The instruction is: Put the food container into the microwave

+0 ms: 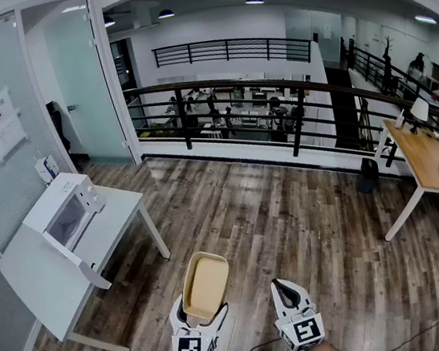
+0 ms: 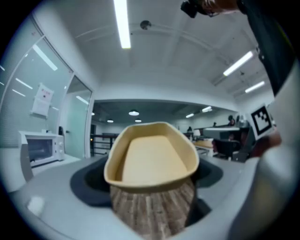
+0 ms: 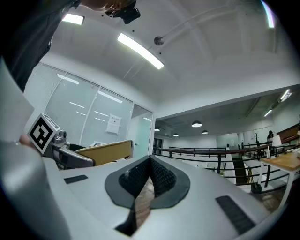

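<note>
Stretching underfoot is a wood-plank floor point(image 1: 273, 212), a flat white table point(image 1: 120, 217) standing at ten o'clock and bearing a boxy white microwave point(image 1: 62, 210). At six o'clock the left gripper point(image 1: 198, 321) is clamping a smooth tan oval food container point(image 1: 205, 286); the right gripper point(image 1: 282, 286) is pressing its ribbed jaws together, empty.

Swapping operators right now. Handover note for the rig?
Left gripper: shut on the food container, which is open-topped, looks empty and is held over the wood floor.
Right gripper: shut, holding nothing.
Microwave: on the white table, ahead and to the left; its door looks closed.
Done: the container is in hand.
Left: get to the table, probably open the door with the free right gripper, and set the container inside.
</note>
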Motion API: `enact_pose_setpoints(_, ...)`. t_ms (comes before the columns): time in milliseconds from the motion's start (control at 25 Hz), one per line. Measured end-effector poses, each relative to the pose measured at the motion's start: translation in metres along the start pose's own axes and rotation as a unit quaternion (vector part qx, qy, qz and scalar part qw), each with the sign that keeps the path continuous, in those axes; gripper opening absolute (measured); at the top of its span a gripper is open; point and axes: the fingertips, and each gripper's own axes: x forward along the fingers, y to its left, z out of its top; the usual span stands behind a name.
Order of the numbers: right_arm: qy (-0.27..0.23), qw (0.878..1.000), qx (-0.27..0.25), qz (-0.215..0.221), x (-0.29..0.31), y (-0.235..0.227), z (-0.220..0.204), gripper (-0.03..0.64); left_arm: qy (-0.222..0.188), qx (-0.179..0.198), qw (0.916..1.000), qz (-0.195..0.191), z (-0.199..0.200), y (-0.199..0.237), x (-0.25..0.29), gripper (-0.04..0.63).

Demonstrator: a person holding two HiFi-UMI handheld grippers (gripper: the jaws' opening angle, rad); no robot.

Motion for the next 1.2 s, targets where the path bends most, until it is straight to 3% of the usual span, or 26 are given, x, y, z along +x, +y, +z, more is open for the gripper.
enact_pose_setpoints(760, -0.016, 1.0, -0.009, -0.004, 0.038, 0.089, 0.029, -0.002, -0.013, 0.008, 0.9993, -0.033, -0.004, 0.07, -0.031, 0.495)
enact_pose_setpoints(1200, -0.029, 0.999, -0.005, -0.017, 0.071, 0.071, 0.034, -0.002, -0.015, 0.001, 0.9995, -0.029, -0.004, 0.088, -0.001, 0.496)
